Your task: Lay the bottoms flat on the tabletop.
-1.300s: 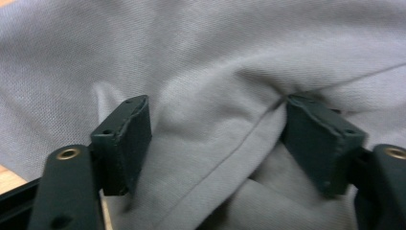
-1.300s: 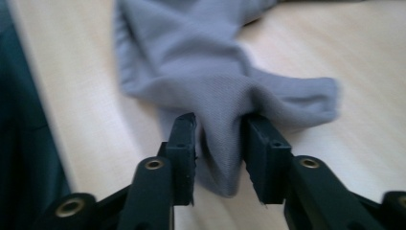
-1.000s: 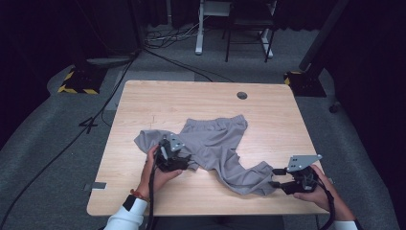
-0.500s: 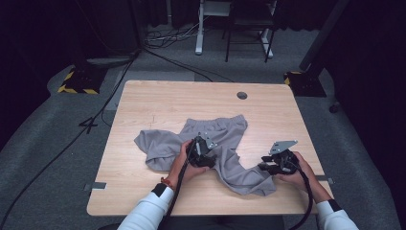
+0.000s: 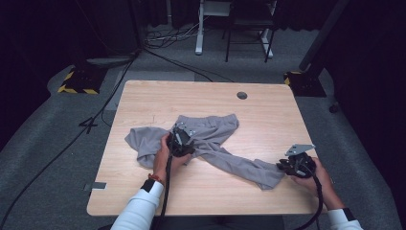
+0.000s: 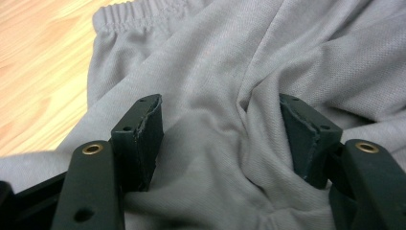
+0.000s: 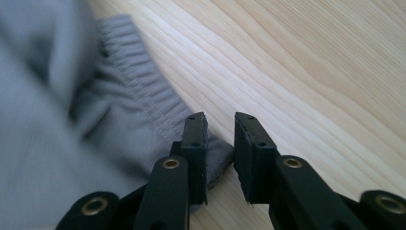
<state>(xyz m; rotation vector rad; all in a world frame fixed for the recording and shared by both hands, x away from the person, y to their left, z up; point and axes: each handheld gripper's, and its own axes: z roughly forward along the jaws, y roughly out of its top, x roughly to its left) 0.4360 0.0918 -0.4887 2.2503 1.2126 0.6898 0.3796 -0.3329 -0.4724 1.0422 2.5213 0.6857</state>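
Note:
Grey pants (image 5: pixel 215 129) lie crumpled on the wooden table (image 5: pixel 191 96), with one leg stretched toward the right front. My left gripper (image 5: pixel 187 134) rests on the middle of the pants. In the left gripper view its jaws (image 6: pixel 222 124) stand wide and have just been closing, with a bulge of grey cloth (image 6: pixel 215 57) between them below the elastic waistband (image 6: pixel 139 12). My right gripper (image 5: pixel 281 166) is at the leg's cuff (image 5: pixel 270 177). Its jaws (image 7: pixel 220 129) have just been closing to a narrow gap, and a corner of the cuff (image 7: pixel 143 100) sits between them.
A round cable hole (image 5: pixel 242 95) is at the table's far right. A strip of tape (image 5: pixel 98 186) sits on the front left edge. Behind the table are white desk legs (image 5: pixel 198 28), floor cables (image 5: pixel 158 52) and a yellow-black striped block (image 5: pixel 76 81).
The left hand has moved from the pants' left part onto their middle. The right hand came in from the table's right front to the leg's cuff, and its jaws have narrowed.

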